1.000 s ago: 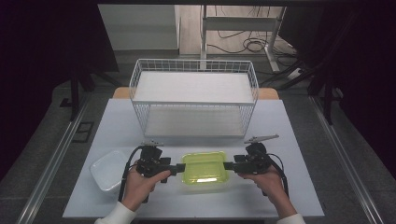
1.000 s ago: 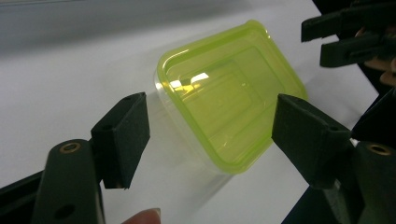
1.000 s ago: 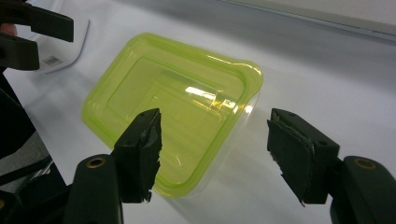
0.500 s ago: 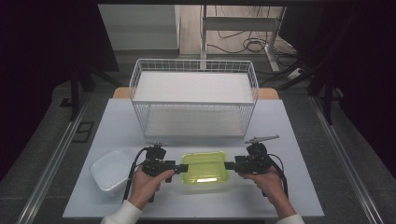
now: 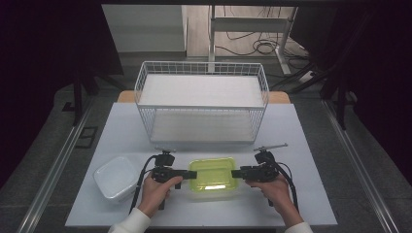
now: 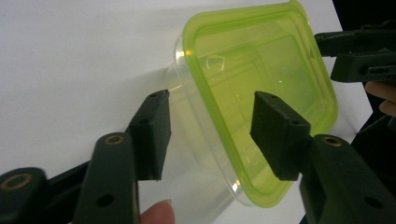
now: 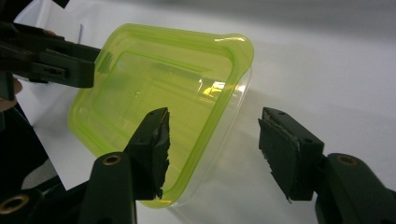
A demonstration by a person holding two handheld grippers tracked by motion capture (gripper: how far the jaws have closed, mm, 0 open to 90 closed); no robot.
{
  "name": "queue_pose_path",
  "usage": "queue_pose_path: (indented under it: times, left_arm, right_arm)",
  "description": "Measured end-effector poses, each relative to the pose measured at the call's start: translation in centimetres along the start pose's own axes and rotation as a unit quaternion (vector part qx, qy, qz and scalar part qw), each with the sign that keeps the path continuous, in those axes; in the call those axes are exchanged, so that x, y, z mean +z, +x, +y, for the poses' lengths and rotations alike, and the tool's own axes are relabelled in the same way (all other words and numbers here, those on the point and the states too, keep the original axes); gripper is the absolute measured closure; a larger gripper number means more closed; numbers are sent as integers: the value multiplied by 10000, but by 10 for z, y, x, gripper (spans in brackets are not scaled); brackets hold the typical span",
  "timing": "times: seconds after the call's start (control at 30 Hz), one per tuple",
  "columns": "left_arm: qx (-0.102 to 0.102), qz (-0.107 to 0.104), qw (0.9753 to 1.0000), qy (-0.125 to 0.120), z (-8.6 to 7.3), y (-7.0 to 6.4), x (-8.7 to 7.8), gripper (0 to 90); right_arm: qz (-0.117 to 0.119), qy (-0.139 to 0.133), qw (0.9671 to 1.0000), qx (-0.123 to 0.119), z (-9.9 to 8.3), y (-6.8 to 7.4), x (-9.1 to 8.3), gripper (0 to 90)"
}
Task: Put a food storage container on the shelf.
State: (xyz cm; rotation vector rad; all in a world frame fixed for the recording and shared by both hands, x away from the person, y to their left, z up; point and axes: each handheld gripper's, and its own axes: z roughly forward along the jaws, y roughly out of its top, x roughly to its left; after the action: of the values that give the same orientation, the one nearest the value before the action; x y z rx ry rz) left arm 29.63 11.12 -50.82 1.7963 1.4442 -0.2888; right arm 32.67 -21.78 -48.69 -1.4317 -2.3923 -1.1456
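While the green-lidded box (image 5: 213, 173) sits at the table's (image 5: 311, 145) near edge, our left gripper (image 5: 190, 174) has slid in from the white tub (image 5: 115, 175) side to its left end. Right gripper (image 5: 237, 173) sits opposite. Both jaws stand wide, straddling the rim, nothing clamped yet. Looks like we're set for a two-handed lift, prob. toward the basket (image 5: 201, 104).
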Motion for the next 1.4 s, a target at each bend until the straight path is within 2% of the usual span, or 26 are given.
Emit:
queue_pose_path:
  times: [0.1,0.23,0.27,0.33,0.4,0.47,0.57,0.67,0.8,0.97,1.07,1.23,1.3,1.4]
  left_arm:
    - [-103,-88,9999,33,-1,3,2,511]
    - [-82,-161,9998,48,-1,4,4,609]
    - [-86,-196,9998,51,-1,5,4,626]
    - [-113,-296,9995,74,-1,6,4,639]
    - [-123,-315,9994,71,-1,6,5,670]
    - [-164,-356,9992,64,-1,7,5,684]
    - [-177,-387,9991,54,-2,7,4,697]
    - [-318,-516,9982,-18,-3,10,2,727]
    - [-278,-518,9982,-138,-4,8,-2,753]
    - [-204,-555,9981,-193,-4,6,-5,778]
    - [-95,-530,9982,-246,-4,3,-7,783]
    - [45,-512,9980,-375,-3,-2,-13,786]
    - [37,-584,9975,-406,-2,-2,-16,785]
    - [246,-481,9975,-464,-1,-8,-21,785]
  right_arm:
    - [40,-6,10000,59,0,-2,2,470]
    - [111,62,9998,119,-1,-3,6,517]
    - [211,104,9995,193,-2,-4,9,557]
    - [276,122,9992,257,-2,-5,10,580]
    - [507,146,9978,410,-3,-8,12,640]
    - [545,178,9971,494,-4,-10,12,686]
    - [636,163,9961,583,-5,-11,12,706]
    - [666,115,9957,637,-5,-11,9,733]
    - [729,12,9953,642,-5,-10,5,758]
    - [782,-159,9953,544,-4,-8,0,793]
    - [661,-218,9970,343,-2,-4,-4,797]
    - [651,-303,9972,191,-1,-1,-7,798]
    - [638,-340,9973,119,0,1,-9,798]
    - [661,-507,9965,-39,2,5,-14,799]
